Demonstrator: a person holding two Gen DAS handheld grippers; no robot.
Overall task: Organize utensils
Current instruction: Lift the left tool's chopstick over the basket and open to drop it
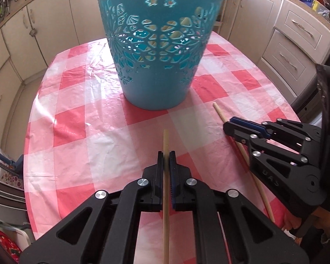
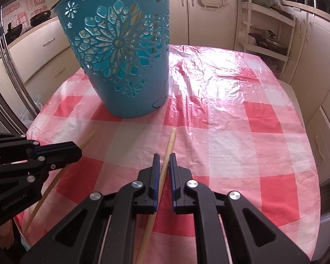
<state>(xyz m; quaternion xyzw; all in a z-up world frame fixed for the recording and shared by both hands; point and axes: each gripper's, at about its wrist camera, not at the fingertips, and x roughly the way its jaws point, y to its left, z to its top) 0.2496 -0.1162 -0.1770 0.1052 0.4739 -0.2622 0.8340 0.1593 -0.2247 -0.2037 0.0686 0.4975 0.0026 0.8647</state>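
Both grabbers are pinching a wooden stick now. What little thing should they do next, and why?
Probably lift the left gripper a little, raising its wooden stick toward the blue basket. Its fingers are shut on the stick, the basket stands just ahead, and other sticks show through its holes.

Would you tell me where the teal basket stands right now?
The teal basket stands upright on the checked tablecloth, ahead of both grippers: centred in the left wrist view, left of centre in the right wrist view.

Two chopsticks (image 1: 166, 140) (image 1: 219, 112); one teal basket (image 1: 158, 83); two hand-held grippers (image 1: 166, 156) (image 2: 164, 158).
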